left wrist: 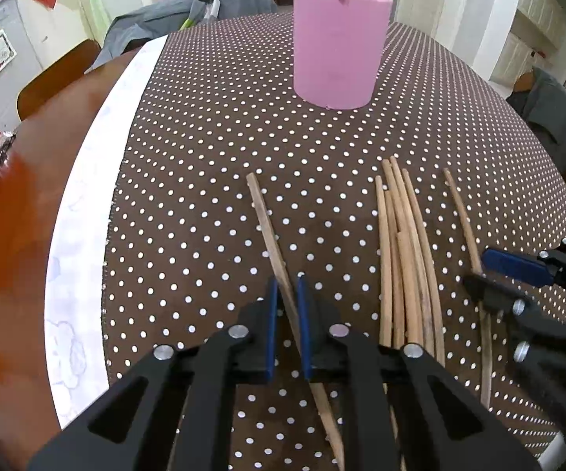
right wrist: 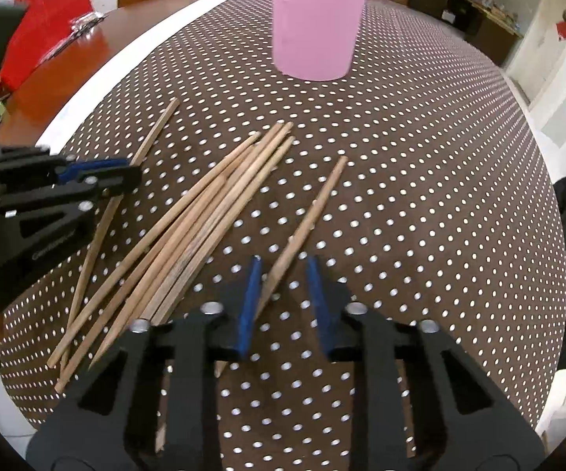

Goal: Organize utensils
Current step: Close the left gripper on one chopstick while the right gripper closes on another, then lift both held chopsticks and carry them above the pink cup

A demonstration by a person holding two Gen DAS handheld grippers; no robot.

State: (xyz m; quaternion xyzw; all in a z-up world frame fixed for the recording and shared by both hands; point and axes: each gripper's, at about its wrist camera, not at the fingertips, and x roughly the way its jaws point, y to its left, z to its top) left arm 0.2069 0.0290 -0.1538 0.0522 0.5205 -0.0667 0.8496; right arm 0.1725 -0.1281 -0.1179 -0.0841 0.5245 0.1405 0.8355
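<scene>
A pink cylindrical holder (left wrist: 337,47) stands on the dotted brown cloth, with two wooden sticks in it; it also shows in the right wrist view (right wrist: 316,23). My left gripper (left wrist: 286,286) is closed around a single wooden chopstick (left wrist: 269,227) lying on the cloth. It shows at the left in the right wrist view (right wrist: 98,174). My right gripper (right wrist: 283,271) is open and straddles another single chopstick (right wrist: 314,208); it shows at the right of the left wrist view (left wrist: 486,271). A bundle of several chopsticks (left wrist: 404,251) lies between the grippers (right wrist: 212,212).
The dotted cloth (left wrist: 212,149) has a white border strip (left wrist: 86,212) over a reddish wooden table (left wrist: 16,235). A red bag (right wrist: 43,19) sits at the far left. Chairs with grey clothing (left wrist: 553,117) stand around the table.
</scene>
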